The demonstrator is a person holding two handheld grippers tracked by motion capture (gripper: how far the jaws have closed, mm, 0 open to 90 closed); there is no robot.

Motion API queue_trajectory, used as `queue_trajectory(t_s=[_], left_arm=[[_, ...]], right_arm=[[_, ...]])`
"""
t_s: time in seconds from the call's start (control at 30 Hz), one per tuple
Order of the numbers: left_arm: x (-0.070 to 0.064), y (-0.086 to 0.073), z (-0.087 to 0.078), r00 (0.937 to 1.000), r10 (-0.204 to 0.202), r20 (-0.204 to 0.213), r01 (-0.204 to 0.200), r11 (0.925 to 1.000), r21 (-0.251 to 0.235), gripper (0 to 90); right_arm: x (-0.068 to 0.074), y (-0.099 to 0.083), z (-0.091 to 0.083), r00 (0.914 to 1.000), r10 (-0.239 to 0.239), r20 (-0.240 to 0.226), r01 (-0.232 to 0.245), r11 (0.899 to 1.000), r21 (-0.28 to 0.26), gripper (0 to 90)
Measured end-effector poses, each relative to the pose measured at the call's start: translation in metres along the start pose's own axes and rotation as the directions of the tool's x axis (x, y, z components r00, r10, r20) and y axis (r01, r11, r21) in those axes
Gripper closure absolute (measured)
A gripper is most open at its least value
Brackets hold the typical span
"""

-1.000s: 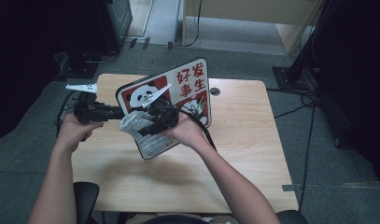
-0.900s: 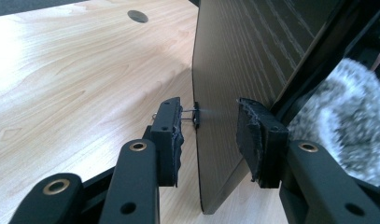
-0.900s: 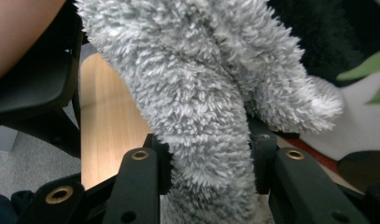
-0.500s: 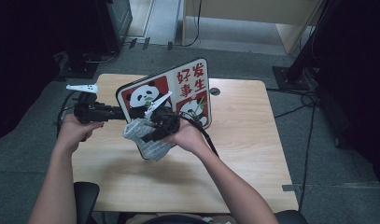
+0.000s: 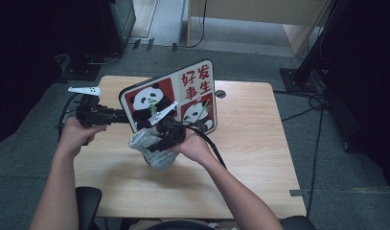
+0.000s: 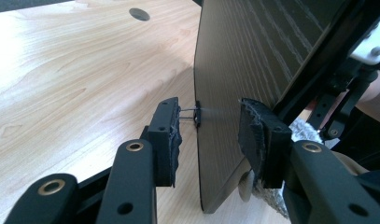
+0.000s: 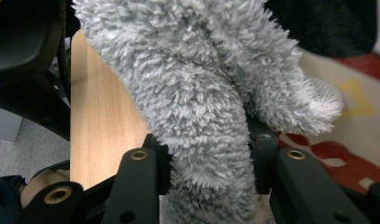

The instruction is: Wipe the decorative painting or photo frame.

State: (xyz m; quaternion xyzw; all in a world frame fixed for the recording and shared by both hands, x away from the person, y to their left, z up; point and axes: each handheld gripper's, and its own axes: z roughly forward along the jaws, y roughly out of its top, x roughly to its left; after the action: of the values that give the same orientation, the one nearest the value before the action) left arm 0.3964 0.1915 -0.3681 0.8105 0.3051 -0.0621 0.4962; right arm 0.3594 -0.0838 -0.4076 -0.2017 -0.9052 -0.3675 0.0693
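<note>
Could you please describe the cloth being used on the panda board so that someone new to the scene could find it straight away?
Start at the light wooden table and find the upright picture board with pandas and red characters near its middle. At the board's lower front edge hangs the fluffy grey microfibre cloth, pinched in the right claw. It is the one soft, shaggy thing among hard black tools and flat surfaces.

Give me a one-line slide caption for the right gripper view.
Right gripper clamps a fluffy grey cloth beside the red panda board above the wooden table.
</note>
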Motion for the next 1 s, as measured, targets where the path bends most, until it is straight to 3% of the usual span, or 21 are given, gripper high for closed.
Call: queue_trajectory(t_s=[1.0], left_arm=[[0.001, -0.001, 0.000, 0.9999, -0.007, -0.014, 0.007, 1.0000, 0.002, 56.8]], right_arm=[[-0.006, -0.040, 0.034, 0.9993, 0.027, -0.026, -0.026, 0.999, 0.044, 64.2]])
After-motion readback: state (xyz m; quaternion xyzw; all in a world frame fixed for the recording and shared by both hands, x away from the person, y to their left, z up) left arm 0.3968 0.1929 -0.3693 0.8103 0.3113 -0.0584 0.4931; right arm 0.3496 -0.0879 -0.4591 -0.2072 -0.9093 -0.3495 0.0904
